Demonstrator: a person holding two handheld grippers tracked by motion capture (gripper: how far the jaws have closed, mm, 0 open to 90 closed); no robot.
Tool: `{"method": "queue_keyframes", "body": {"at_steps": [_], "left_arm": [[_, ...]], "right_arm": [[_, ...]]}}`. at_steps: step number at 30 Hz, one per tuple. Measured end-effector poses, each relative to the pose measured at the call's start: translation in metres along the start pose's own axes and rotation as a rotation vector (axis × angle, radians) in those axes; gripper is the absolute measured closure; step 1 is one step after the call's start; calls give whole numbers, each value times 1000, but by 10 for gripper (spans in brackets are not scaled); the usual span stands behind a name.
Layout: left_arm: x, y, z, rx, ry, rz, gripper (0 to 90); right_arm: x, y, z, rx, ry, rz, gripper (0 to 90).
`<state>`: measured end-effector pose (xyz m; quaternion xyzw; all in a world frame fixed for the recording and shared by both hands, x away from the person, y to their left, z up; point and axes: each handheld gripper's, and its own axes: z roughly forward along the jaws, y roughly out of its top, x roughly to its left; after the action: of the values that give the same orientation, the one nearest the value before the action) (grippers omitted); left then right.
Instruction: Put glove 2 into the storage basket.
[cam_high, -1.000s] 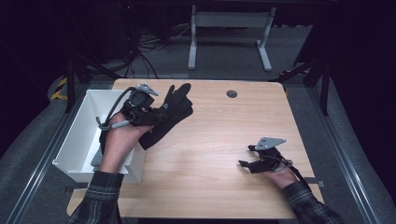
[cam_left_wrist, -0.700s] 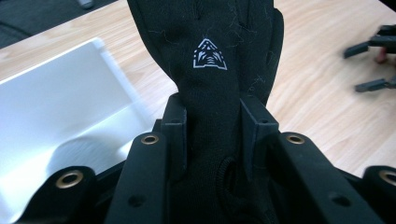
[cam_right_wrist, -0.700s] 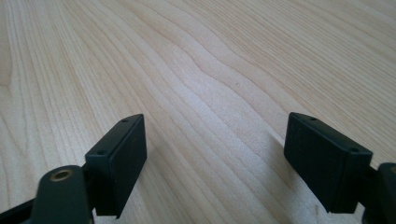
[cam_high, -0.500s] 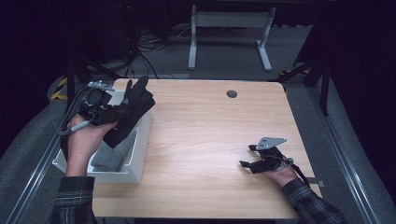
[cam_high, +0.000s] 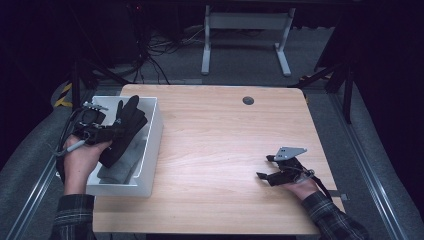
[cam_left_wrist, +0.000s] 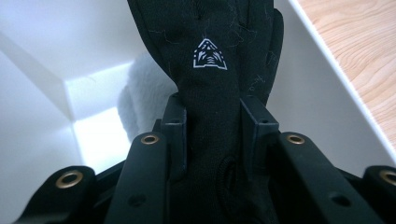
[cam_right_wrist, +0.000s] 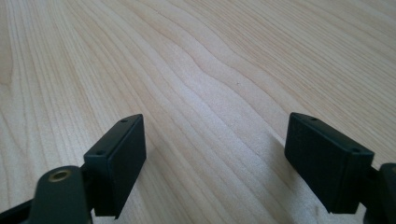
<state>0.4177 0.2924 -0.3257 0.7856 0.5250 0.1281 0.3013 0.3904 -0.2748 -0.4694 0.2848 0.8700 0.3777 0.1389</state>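
While my left gripper (cam_high: 107, 131) hangs over the white bin (cam_high: 154, 131) at the table's left edge, its jaws are clamped on a black glove (cam_high: 124, 131). In the left gripper view the glove (cam_left_wrist: 212, 70) runs up betw. both pads, pinched at its narrow part, w/ a small white triangular logo (cam_left_wrist: 210, 55) facing the camera. Glove fingers point away from me, toward the bin's far wall. Under it, inside the bin, lies grey fabric (cam_high: 122, 162); in the left gripper view a pale fuzzy piece (cam_left_wrist: 144, 98) sits just behind the glove. Can't tell if glove touches that fabric.

My right gripper (cam_high: 267, 170) rests low on the wooden table (cam_high: 225, 145), near the front right corner, well apart from bin & glove. Its jaws are spread wide w/ nothing betw. them; the right gripper view has bare wood grain (cam_right_wrist: 210, 93) in the gap.
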Motion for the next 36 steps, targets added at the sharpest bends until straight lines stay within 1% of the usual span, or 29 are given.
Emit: {"method": "queue_keyframes", "body": {"at_steps": [6, 10, 12, 13, 15, 18, 20, 22, 23, 24, 26, 27, 29, 32, 33, 34, 36], "left_arm": [[9, -10, 17, 39, 1, -38, 679], [15, -16, 30, 74, 2, -64, 676], [18, -19, 37, 88, 1, -70, 671], [19, -20, 40, 99, 9, -74, 667], [21, -23, 44, 103, 22, -79, 658], [25, -26, 49, 95, 10, -94, 624], [25, -27, 49, 88, 6, -89, 588], [25, -26, 48, 92, 7, -79, 501], [25, -25, 48, 89, 23, -79, 446], [24, -25, 47, 80, 32, -78, 395], [25, -23, 43, 58, 53, -77, 326], [25, -22, 42, 53, 57, -79, 284], [25, -20, 37, 33, 69, -81, 247], [23, -16, 30, 3, 70, -76, 203], [22, -14, 26, -7, 66, -67, 198], [20, -12, 23, -25, 52, -64, 196], [16, -9, 18, -42, 40, -57, 193]], "right_arm": [[0, 0, 0, 1, 1, -1, 213], [0, 0, 0, 0, 0, 0, 213], [0, 0, 0, 0, 0, 0, 213], [0, 0, 0, 0, 0, 0, 213], [0, 0, 0, 0, 0, 0, 213], [0, 0, 0, 0, 0, 0, 213], [0, 0, 0, 0, 0, 0, 213], [0, 0, 0, 0, 0, 0, 213], [0, 0, 0, 0, 0, 0, 213], [0, 0, 0, 0, 0, 0, 213], [0, 0, 0, 0, 0, 0, 213], [0, 0, 0, 1, 0, 0, 212], [0, 0, 0, 0, 0, 0, 213], [0, 0, 0, 1, 0, -1, 213], [0, 0, 0, 0, 0, 0, 213], [0, 0, 0, 1, 0, -1, 213], [0, 0, 0, 1, 0, -1, 212]]}}
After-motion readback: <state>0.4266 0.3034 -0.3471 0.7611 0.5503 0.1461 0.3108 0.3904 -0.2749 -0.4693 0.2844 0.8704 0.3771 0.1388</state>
